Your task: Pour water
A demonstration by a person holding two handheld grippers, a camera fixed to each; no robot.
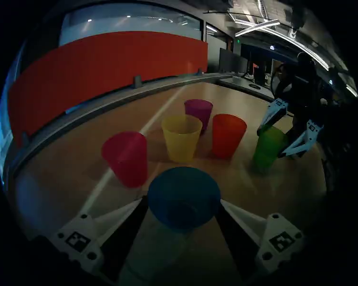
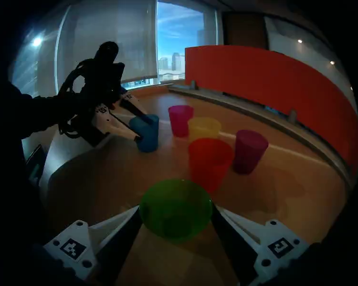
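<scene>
The left gripper (image 1: pixel 183 209) was clamped on a translucent blue plastic cup (image 1: pixel 184 193), both white fingers pressing its tapered wall. The right gripper (image 2: pixel 176 213) likewise gripped a translucent green cup (image 2: pixel 175 205). Each finger bore a square black-and-white marker (image 1: pixel 78 240); no writing was legible. Beyond stood a pink cup (image 1: pixel 126 157), a yellow cup (image 1: pixel 181 137), an orange-red cup (image 1: pixel 228 135) and a purple cup (image 1: pixel 198 112), clustered on the smooth wooden table (image 1: pixel 69 176) before a red partition panel (image 1: pixel 102 66).

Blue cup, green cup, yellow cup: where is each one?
blue cup (image 1: pixel 184 198), left gripper view, inside its open mouth.
green cup (image 2: pixel 175 208), right gripper view, inside its open mouth.
yellow cup (image 1: pixel 181 145), left gripper view, on its outer wall.
</scene>
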